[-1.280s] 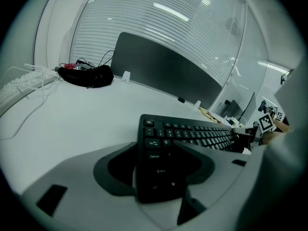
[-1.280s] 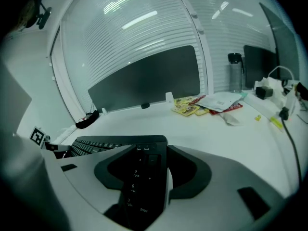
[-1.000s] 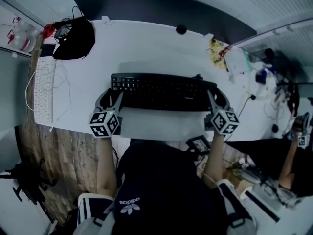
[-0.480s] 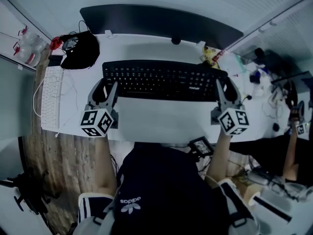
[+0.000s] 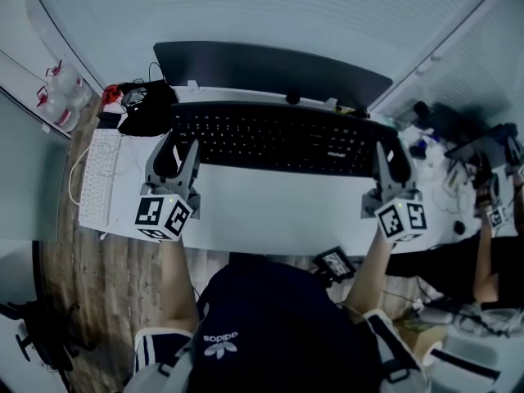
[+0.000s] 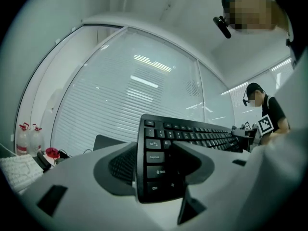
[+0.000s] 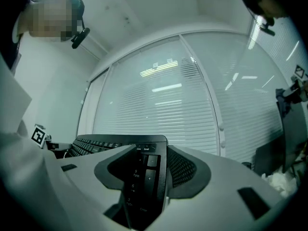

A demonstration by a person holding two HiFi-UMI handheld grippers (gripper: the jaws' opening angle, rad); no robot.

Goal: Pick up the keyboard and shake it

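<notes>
A black keyboard (image 5: 278,137) is held up off the white desk (image 5: 270,215), level and lengthwise between my two grippers. My left gripper (image 5: 174,146) is shut on its left end. In the left gripper view the jaws clamp that end of the keyboard (image 6: 156,158) from both faces, at my left gripper (image 6: 154,170). My right gripper (image 5: 390,157) is shut on the right end. The right gripper view shows the number-pad end of the keyboard (image 7: 144,174) pinched in my right gripper (image 7: 147,186). The rest of the keys run off behind.
A white keyboard (image 5: 98,178) lies at the desk's left edge, with a black bag (image 5: 147,109) and cables behind it. A dark monitor (image 5: 270,72) stands at the back. Bottles (image 5: 61,97) sit far left. Clutter (image 5: 458,137) and another person (image 6: 263,112) are at the right.
Both grippers have risen with the keyboard, lifting it off the desk and farther from my body. It now covers the desk's back edge near the monitor.
</notes>
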